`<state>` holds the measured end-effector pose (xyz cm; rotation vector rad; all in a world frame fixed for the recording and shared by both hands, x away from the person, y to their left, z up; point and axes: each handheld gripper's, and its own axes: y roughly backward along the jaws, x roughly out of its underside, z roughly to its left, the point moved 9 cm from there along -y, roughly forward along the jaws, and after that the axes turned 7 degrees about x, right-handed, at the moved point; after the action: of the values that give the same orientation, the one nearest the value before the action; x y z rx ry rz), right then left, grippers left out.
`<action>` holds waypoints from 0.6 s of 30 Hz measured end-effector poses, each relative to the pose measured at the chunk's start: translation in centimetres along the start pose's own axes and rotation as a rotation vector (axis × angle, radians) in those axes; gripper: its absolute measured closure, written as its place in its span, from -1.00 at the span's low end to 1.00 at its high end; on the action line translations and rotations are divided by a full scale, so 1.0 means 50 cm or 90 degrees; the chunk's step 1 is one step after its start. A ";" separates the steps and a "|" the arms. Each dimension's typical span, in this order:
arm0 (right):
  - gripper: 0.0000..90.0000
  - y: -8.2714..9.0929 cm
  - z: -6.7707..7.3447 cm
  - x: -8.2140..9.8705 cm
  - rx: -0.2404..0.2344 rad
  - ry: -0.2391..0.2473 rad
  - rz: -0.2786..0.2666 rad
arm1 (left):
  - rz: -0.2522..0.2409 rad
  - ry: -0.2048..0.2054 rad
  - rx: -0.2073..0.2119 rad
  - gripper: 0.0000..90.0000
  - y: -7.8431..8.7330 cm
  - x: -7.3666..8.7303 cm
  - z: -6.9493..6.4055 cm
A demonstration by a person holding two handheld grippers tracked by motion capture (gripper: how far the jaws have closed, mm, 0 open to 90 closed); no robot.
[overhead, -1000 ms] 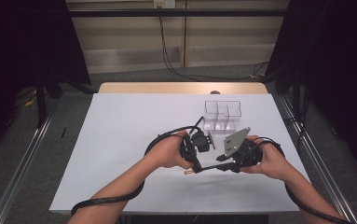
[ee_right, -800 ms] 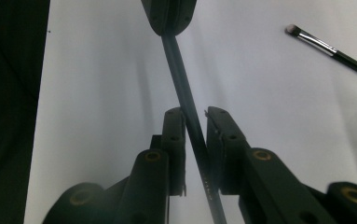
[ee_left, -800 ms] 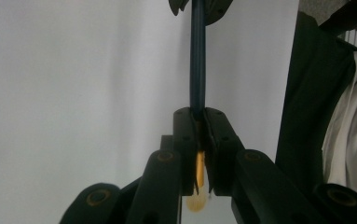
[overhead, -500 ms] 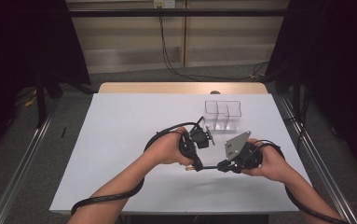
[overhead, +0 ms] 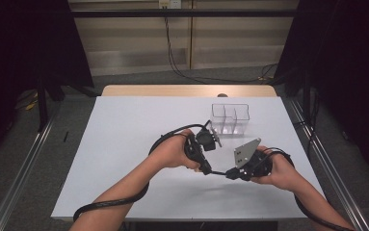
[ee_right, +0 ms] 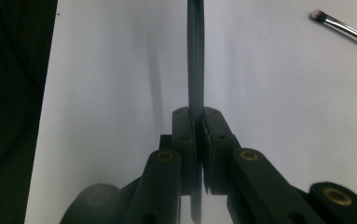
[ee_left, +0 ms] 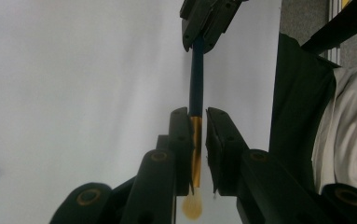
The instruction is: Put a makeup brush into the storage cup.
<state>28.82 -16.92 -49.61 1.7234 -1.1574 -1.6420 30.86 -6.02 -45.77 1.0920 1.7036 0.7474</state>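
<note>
Above the near half of the white table (overhead: 124, 144), left gripper (ee_left: 197, 135) and right gripper (ee_right: 198, 126) facing tip to tip, a thin dark-blue makeup brush (ee_left: 196, 70) bridging them. Right jaws just closed tight on the blue handle; left jaws a slit apart, gold ferrule against one pad, clamping uncertain. Beyond, near the far edge, a clear divided organiser (overhead: 230, 118); well apart on the table, a second brush (ee_right: 344, 29).

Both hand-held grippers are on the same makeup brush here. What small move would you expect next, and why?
Probably the left hand-held gripper opens a little further and lets go: its jaws have just begun opening around the gold ferrule of the brush, while the right hand-held gripper has just closed on the dark handle, so the handover looks nearly done.
</note>
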 end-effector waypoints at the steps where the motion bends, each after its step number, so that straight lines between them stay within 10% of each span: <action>1: 0.89 0.000 -0.001 0.001 -0.001 0.003 0.001 | -0.002 -0.003 -0.003 0.76 0.001 0.000 0.001; 18: 0.89 0.001 -0.011 0.015 0.013 -0.020 0.005 | -0.063 -0.012 -0.023 -0.21 0.006 0.008 0.012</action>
<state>29.26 -17.68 -49.90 1.7091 -1.1989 -1.6638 31.45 -5.52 -45.90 0.9795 1.7083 0.6998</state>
